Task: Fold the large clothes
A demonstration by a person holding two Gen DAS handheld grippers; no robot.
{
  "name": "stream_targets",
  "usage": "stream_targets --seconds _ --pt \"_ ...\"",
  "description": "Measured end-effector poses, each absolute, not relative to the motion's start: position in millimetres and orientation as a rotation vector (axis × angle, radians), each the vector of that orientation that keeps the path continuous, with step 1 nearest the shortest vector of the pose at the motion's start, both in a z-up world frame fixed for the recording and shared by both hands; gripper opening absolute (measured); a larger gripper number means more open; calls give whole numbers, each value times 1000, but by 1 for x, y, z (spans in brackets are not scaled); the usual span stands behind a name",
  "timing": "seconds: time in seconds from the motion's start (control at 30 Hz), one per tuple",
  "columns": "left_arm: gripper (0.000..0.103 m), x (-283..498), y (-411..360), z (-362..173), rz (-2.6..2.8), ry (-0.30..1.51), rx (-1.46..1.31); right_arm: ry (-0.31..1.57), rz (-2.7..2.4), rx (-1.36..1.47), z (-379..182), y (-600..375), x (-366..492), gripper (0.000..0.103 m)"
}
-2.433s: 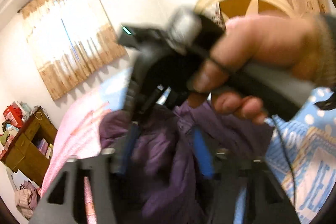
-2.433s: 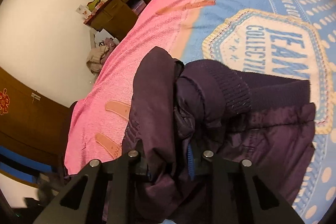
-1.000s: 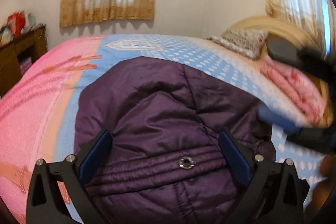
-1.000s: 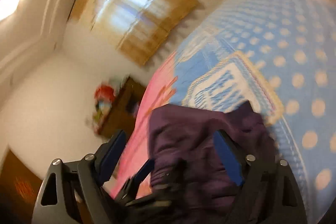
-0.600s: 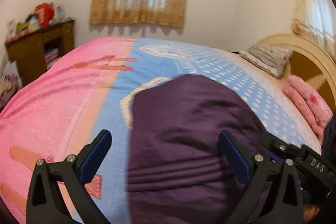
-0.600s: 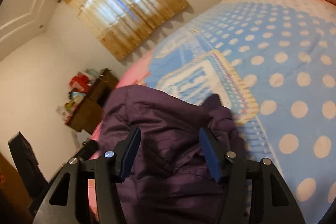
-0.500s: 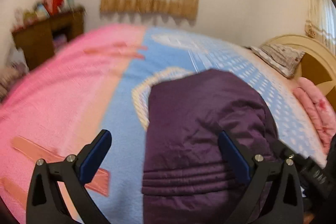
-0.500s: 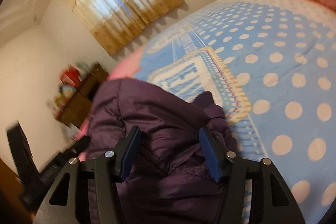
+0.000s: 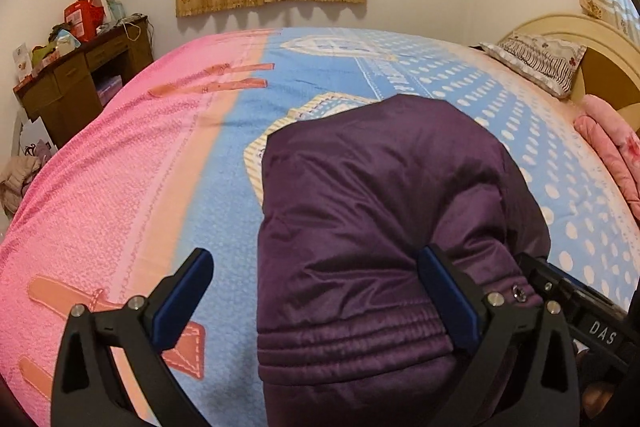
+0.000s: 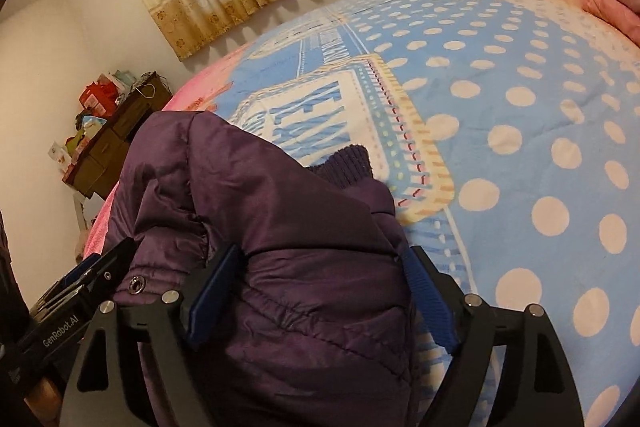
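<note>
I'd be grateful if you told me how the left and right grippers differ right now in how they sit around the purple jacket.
The left gripper is spread wide, with pink and blue bedspread showing inside its left finger; the right gripper is narrower, with the purple jacket filling its whole gap. The left straddles the jacket's left edge, the right its right edge. Both are open, blue-padded, and grip nothing.

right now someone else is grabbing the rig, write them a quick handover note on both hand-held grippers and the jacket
Left hand-held gripper: open, gripping nothing; the purple jacket's left edge lies between its fingers.
Right hand-held gripper: open, straddling the jacket's right side, not clamped.
Jacket: bundled into a compact folded shape on the bed, straddling the blue and pink bedspread; a knit cuff pokes out at the far side.
Done: the main folds appear made.
Left: probably tuck the cuff in, flatten and square the bundle.
</note>
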State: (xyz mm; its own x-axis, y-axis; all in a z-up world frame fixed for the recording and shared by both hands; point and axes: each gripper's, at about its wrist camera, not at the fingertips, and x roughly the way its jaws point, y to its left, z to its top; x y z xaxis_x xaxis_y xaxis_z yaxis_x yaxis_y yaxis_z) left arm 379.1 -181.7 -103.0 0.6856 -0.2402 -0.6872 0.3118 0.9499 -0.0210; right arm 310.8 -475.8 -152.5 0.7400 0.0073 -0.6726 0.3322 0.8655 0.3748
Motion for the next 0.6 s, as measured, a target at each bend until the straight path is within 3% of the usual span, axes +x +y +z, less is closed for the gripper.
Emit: stream_targets --seconds 0.6 --pt "103 383 -174 -113 -345 772 16 723 -193 534 -165 -473 317 88"
